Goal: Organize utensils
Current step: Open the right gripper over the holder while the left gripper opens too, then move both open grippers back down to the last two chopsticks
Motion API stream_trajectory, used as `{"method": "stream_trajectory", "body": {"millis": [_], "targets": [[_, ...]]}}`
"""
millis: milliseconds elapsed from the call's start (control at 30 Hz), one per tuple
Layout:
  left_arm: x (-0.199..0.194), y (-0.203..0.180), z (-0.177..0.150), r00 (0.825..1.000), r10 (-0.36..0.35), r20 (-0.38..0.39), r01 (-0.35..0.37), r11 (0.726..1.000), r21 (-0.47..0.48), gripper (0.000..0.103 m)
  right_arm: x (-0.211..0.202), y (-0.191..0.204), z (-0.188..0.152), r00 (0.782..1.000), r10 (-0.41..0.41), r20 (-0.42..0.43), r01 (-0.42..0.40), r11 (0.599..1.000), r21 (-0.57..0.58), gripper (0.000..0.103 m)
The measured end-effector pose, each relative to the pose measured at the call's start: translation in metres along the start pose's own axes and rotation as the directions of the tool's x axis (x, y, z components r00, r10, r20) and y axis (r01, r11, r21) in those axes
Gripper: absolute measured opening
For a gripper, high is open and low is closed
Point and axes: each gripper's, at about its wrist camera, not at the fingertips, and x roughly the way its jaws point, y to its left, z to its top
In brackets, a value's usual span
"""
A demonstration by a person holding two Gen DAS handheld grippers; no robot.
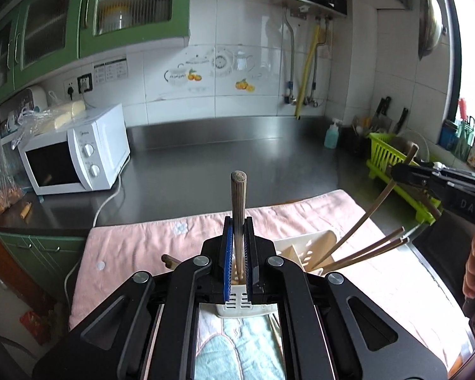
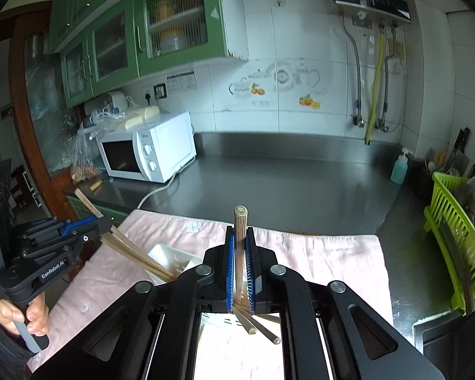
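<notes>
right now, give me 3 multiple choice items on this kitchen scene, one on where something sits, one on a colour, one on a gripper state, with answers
1. Where is the microwave?
A. on the steel counter
B. inside a cabinet
C. on the pink towel

2. What colour is the dish rack?
A. red
B. lime green
C. black

3. What is the left gripper doing?
A. open and holding nothing
B. closed on a wooden chopstick
C. gripping the soap bottle

Answers:
1 A, it stands on the counter under the green wall cabinets.
2 B, its slats are lime green.
3 B, the stick stands clamped between the blue pads.
</notes>
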Motion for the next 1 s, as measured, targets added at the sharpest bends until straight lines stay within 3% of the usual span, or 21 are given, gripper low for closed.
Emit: {"method": "stream_trajectory", "body": {"millis": [233, 300, 367, 600, 800, 1000], "targets": [[0.012, -0.001, -0.001, 0.999, -0.010, -0.031, 0.009, 1.000, -0.011, 0.006, 0.012, 0.001, -0.008, 1.000, 0.004, -0.027, -0.004, 1.000, -0.005, 0.008], [0.011, -0.002, -0.001, 1.000, -0.001, -0.026, 0.001, 1.000, -0.012, 0.008, 0.011, 0.002, -0.008, 1.000, 0.003, -0.022, -0.003, 1.000, -0.007, 0.011], [0.008, -0.002, -0.002, 1.000, -0.010, -0.019, 0.010, 1.000, -0.013, 0.008, 0.007, 0.002, -0.009, 1.000, -0.005, -0.012, 0.005, 1.000, -0.012, 0.020], [-0.017, -0.002, -0.008, 1.000, -0.022, 0.023, 0.022, 0.999, -0.023, 0.009, -0.020, 0.013, -0.022, 0.999, -0.004, 0.035, 0.006, 0.999, -0.047, 0.021], [-0.047, -0.003, -0.035, 0.999, -0.023, 0.047, 0.024, 0.999, -0.026, 0.018, -0.040, 0.029, -0.070, 0.999, 0.030, 0.016, -0.029, 0.998, -0.056, 0.023], [-0.070, 0.000, -0.074, 0.999, -0.011, 0.046, 0.013, 0.999, -0.044, 0.027, -0.040, 0.049, -0.145, 0.996, 0.058, -0.068, -0.061, 0.997, -0.036, 0.024]]}}
